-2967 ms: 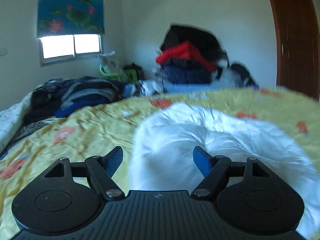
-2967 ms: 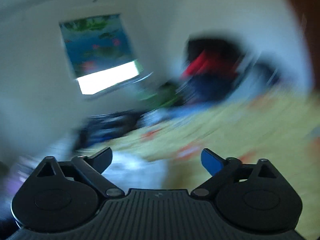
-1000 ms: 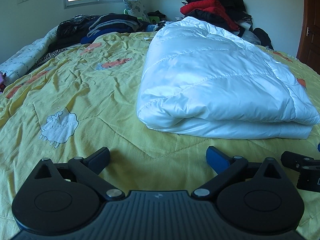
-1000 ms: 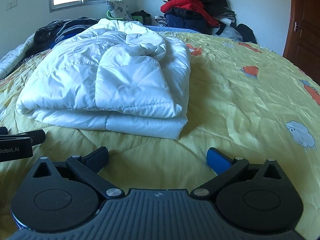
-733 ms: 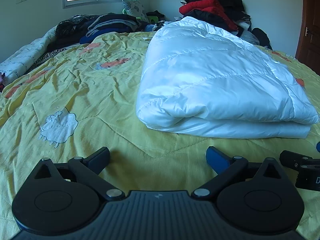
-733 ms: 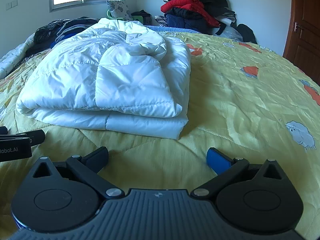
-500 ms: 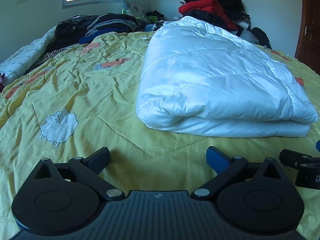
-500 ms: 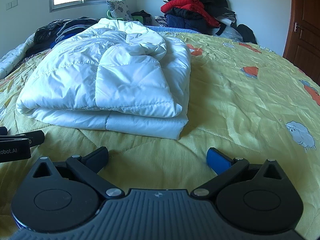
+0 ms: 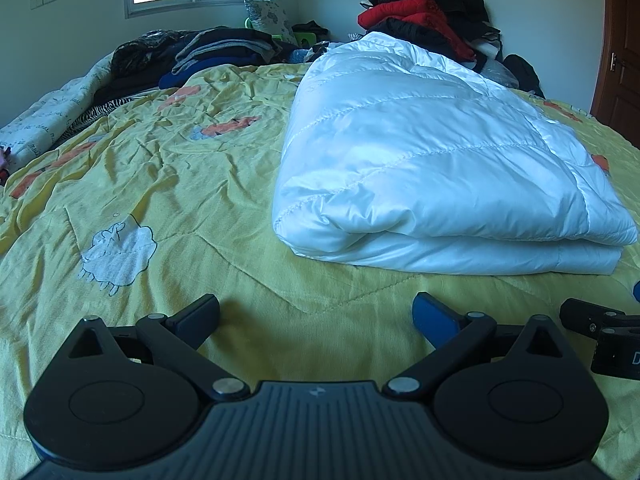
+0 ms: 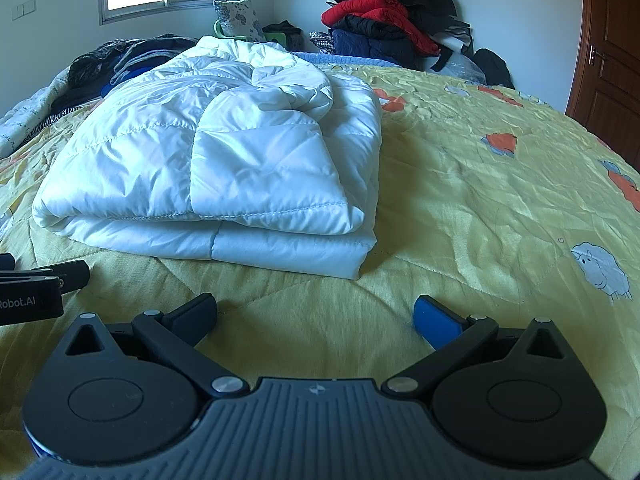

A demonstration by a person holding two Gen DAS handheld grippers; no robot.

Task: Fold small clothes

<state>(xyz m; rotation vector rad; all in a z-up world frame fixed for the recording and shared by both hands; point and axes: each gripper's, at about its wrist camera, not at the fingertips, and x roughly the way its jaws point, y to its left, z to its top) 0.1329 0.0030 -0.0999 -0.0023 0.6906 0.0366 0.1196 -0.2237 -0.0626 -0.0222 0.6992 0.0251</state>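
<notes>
On the left wrist view, the folded white jacket [image 9: 432, 184] is seen on the yellow bedspread [image 9: 168, 200], ahead-right of the left gripper [image 9: 316, 314], whose jaws are spread w/ nothing between. From the right wrist view, the jacket is ahead-left of the right gripper [image 10: 314, 314], likewise released & apart from it.

The white jacket [image 9: 432, 168] is looking like quilted puffer cloth, slick with a soft sheen and stitched in lines, while the yellow bedspread [image 9: 168, 184] under it is reading as matt, wrinkly quilted cotton with printed sheep. Both grippers, left [image 9: 316, 314] and right [image 10: 316, 314], are showing matt black plastic bodies with ribbed tops, small shiny metal pivot pins, and a smooth blue pad on one finger. The door [image 10: 612, 60] at the side is coming across as glossy brown wood with a metal handle.
</notes>
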